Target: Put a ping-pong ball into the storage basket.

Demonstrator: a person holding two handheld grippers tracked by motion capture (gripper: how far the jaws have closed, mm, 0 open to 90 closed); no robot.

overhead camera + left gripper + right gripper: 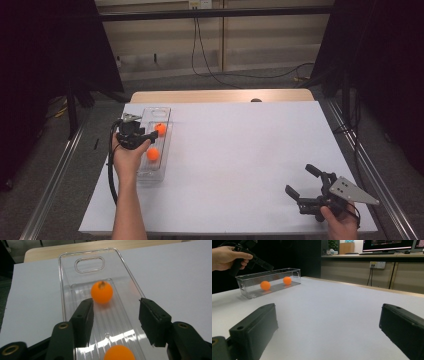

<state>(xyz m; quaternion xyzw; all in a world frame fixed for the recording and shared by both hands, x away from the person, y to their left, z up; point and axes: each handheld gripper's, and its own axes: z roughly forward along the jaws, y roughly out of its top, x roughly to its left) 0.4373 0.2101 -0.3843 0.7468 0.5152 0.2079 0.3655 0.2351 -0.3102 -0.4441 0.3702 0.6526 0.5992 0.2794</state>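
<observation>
A clear plastic tray [156, 111] lies lengthwise at the table's left, with two orange balls in it. The far ball [160, 129] sits near the tray's middle and the near ball [153, 154] closer to me. My left gripper [150, 137] hovers over the tray between them, held from the left side. In the left gripper view its jaws [116, 305] stand apart with nothing between them; the far ball [101, 292] rests just beyond the tips and the near ball [119, 353] lies under them. My right gripper [300, 179] rests open at the table's front right, empty [327, 315].
The white table top [240, 150] stretches bare between the tray and the right gripper. A wooden strip [220, 95] runs along the far edge. Black cables hang on the back wall. In the right gripper view the tray [252, 288] stands far left.
</observation>
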